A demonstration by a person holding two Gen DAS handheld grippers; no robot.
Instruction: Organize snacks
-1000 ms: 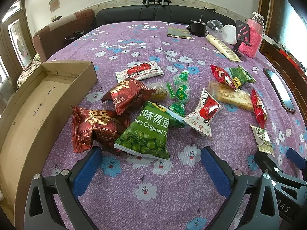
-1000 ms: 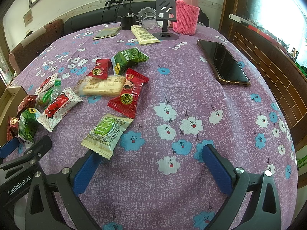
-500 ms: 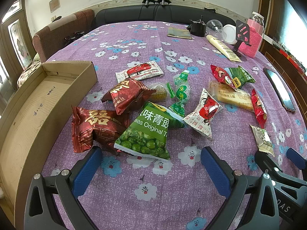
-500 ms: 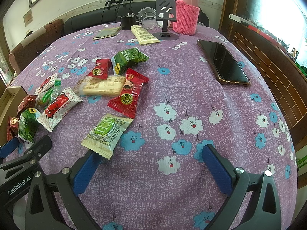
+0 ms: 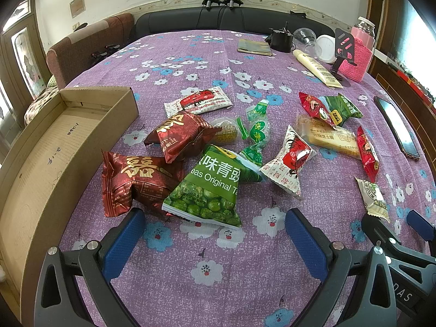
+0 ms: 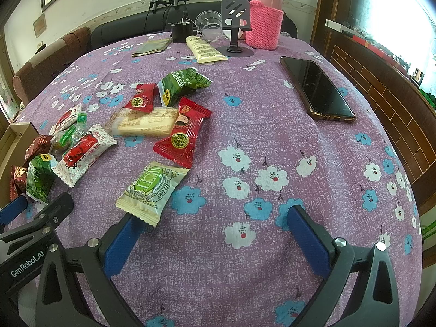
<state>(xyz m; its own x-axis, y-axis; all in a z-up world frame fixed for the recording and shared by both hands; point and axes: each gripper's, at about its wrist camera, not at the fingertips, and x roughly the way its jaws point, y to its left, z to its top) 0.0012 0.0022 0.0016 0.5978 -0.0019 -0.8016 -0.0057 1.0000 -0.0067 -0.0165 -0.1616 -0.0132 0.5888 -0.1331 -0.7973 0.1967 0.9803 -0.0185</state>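
Several snack packets lie scattered on the purple flowered tablecloth. My left gripper point(image 5: 215, 220) is open and empty, just in front of a green pea bag point(image 5: 211, 188) and a dark red bag point(image 5: 136, 181). An open cardboard box point(image 5: 41, 158) lies to the left. My right gripper point(image 6: 212, 220) is open and empty; its left finger sits by a cream and green packet point(image 6: 152, 188). A red packet point(image 6: 181, 133) and a biscuit packet point(image 6: 144, 121) lie beyond it.
A black phone point(image 6: 317, 88) lies at the right. At the far edge stand a pink knit-covered bottle point(image 6: 264, 21), a phone stand point(image 6: 235, 24), a cream tube point(image 6: 204, 49) and a clear cup point(image 6: 208, 24). A sofa runs behind the table.
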